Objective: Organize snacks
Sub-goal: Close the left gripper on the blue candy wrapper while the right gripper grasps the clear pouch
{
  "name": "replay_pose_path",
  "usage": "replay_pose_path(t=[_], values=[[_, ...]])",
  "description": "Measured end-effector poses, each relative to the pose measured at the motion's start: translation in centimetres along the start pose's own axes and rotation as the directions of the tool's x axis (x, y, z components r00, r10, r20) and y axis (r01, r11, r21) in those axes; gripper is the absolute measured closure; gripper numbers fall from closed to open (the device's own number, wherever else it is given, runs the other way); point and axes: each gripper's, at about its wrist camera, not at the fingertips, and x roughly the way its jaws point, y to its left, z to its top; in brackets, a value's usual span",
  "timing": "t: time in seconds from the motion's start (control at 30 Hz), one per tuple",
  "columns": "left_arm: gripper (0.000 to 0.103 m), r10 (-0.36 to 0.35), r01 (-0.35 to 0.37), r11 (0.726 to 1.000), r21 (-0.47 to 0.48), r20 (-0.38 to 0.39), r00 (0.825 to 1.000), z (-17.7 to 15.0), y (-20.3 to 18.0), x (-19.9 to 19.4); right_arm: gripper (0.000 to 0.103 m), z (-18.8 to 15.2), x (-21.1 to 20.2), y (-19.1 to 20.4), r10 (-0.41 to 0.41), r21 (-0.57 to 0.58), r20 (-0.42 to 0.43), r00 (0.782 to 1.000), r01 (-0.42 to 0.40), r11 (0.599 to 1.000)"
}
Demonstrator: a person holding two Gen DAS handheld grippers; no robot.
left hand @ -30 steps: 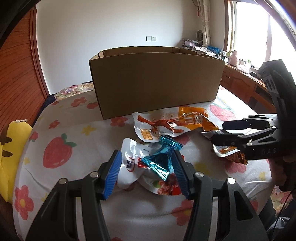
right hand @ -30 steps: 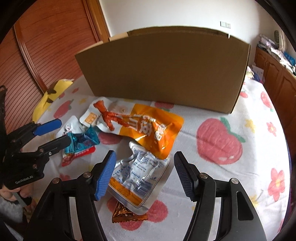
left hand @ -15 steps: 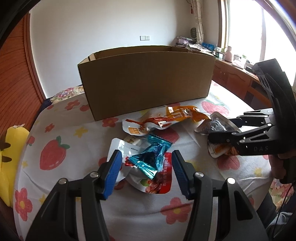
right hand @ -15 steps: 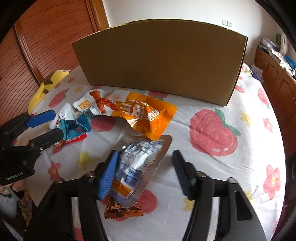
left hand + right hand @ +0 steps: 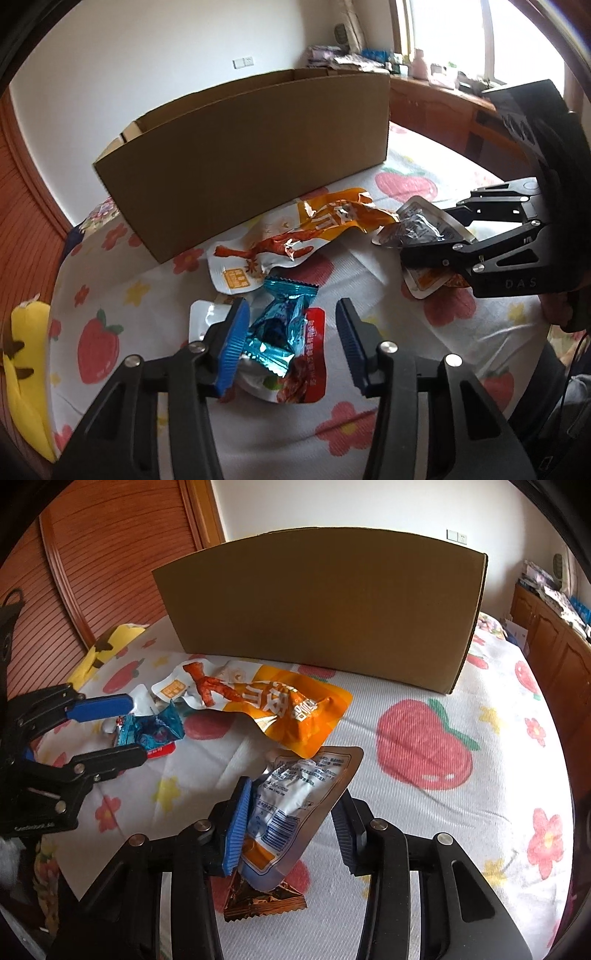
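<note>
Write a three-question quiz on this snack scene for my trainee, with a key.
1. True or false: the cardboard box lies flattened on the bedspread.
2. What sits between the left gripper fingers? A) teal wrapper B) soda can C) apple
3. Short answer: which has the silver pouch between its fingers, the left gripper or the right gripper?

Key: 1 false, it stands upright; 2 A; 3 right gripper.
</note>
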Motion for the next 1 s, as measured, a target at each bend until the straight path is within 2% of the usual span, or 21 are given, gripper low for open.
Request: replay_pose_path(t=[0.17, 0.23, 0.43, 0.67, 0.83, 1.0], values=[[0.064, -0.002, 0.003, 1.0, 0.028, -0.048, 0.999, 0.7, 0.1, 0.9, 0.061, -0.1, 0.0, 0.1, -0.003, -0.004, 0.004, 1.0, 0.003, 1.0], [0.069, -0.01, 0.012, 1.0, 0.028, -0.06, 0.998, 0.9, 0.1, 1.2, 0.061, -0.1, 0.0, 0.1, -0.001, -0.002, 0.005, 1.0, 0.001, 1.0], [0.074, -0.013, 0.018, 0.999, 0.051, -0.084, 0.996, 1.2, -0.3, 1.7, 0.061, 0.0, 0.1, 0.1, -0.001, -0.003, 0.005, 1.0, 0.001, 1.0], [0.073, 0.015, -0.003, 0.995, 0.095, -0.119, 0.993, 1.4, -0.9, 2.6, 0.059, 0.1, 0.2, 0.2, 0.002, -0.008, 0.003, 1.0, -0.002, 1.0], [0.07, 0.017, -0.007, 0.997, 0.083, -0.132, 0.991, 1.5, -0.7, 3.0, 0.059, 0.1, 0.2, 0.1, 0.008, -0.006, 0.005, 1.0, -0.008, 1.0], [0.074, 0.021, -0.011, 0.997, 0.082, -0.125, 0.992, 1.4, -0.8, 3.1, 0.059, 0.0, 0.2, 0.1, 0.01, -0.006, 0.006, 1.0, -0.01, 1.0]])
